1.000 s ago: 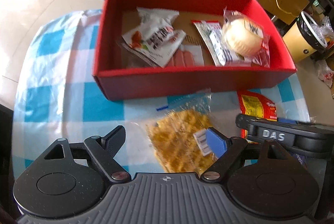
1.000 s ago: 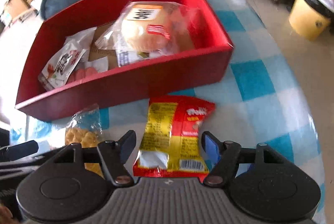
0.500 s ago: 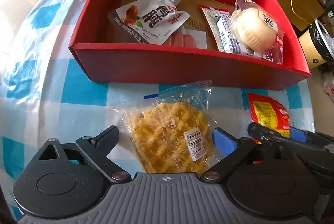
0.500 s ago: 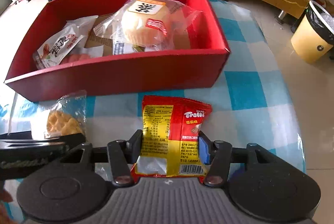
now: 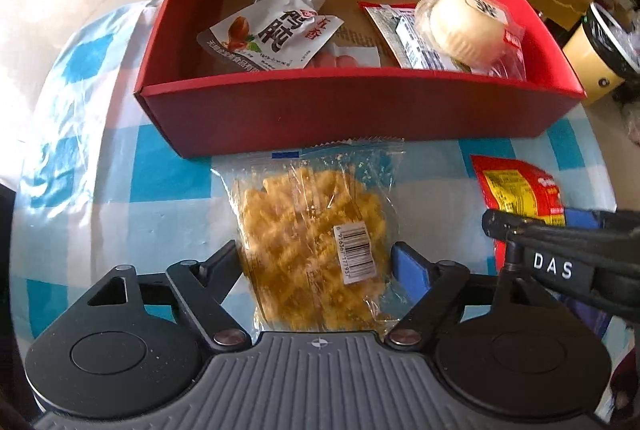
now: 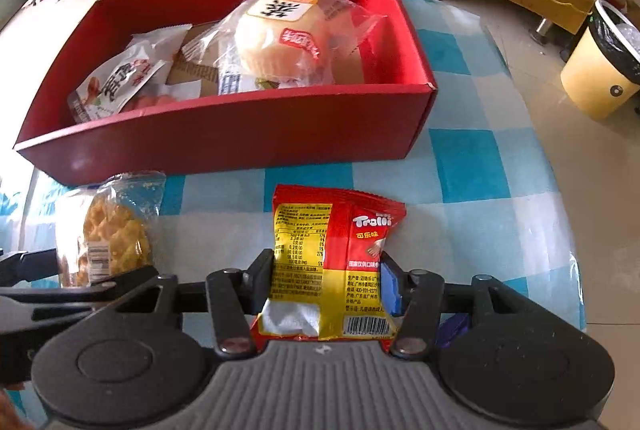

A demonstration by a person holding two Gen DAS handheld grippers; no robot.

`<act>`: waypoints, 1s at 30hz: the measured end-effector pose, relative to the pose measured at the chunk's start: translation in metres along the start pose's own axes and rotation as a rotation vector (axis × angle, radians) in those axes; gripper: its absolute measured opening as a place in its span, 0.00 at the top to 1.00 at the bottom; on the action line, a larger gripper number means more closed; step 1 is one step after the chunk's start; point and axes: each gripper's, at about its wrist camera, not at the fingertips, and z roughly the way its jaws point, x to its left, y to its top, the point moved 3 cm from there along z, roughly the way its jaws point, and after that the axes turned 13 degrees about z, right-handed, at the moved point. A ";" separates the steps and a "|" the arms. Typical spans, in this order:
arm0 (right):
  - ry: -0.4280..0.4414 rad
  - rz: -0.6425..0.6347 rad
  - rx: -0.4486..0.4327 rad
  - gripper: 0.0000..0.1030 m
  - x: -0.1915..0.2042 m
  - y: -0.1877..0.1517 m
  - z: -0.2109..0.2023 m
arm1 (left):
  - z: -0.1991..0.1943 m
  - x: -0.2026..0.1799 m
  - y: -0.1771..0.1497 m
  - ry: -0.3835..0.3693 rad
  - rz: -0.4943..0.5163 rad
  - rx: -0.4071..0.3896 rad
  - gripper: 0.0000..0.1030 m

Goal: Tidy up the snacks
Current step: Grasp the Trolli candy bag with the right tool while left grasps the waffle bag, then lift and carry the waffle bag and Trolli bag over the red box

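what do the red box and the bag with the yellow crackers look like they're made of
Red box: most likely cardboard, matte red, with folded corners and a brown board floor showing inside. Cracker bag: thin clear plastic film, glossy and crinkled, with a crimped top seal and a stuck-on barcode label.

Both wrist cameras are looking steeply down along their tongs, from close above the checked desk [image 5: 100,189]. The left view is sitting more to the left, the right view more to the right. Both are sharing the red box [image 5: 352,117] [image 6: 240,133], the waffle packet [image 5: 316,242] [image 6: 108,234] and the red Trolli packet [image 5: 516,185] [image 6: 336,262].
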 end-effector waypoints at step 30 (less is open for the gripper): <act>0.013 -0.073 -0.018 0.51 0.012 -0.008 -0.002 | -0.001 -0.003 -0.005 0.022 0.122 -0.012 0.22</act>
